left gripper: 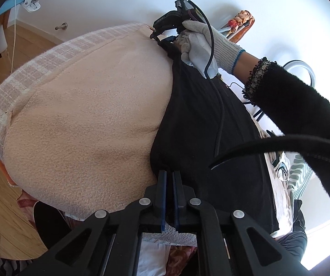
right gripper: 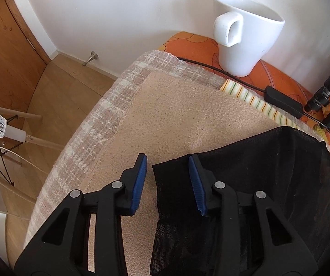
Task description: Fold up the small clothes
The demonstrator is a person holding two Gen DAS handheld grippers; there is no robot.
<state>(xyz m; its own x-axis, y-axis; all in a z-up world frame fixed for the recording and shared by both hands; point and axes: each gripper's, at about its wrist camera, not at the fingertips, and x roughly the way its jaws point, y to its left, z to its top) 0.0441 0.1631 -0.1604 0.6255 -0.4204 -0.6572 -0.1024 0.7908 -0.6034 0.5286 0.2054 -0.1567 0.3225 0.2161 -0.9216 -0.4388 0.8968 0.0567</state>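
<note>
A black garment lies on a beige blanket that covers the table. My left gripper is shut on the near edge of the black garment. In the left wrist view my right gripper sits at the garment's far corner, held by a gloved hand. In the right wrist view the right gripper is open, its blue pads either side of a corner of the black garment over the blanket.
A white mug stands on the orange cloth at the back. A black cable with an adapter and tripod legs lie at the right. Folded clothes are piled at the right. The table edge drops to wooden floor.
</note>
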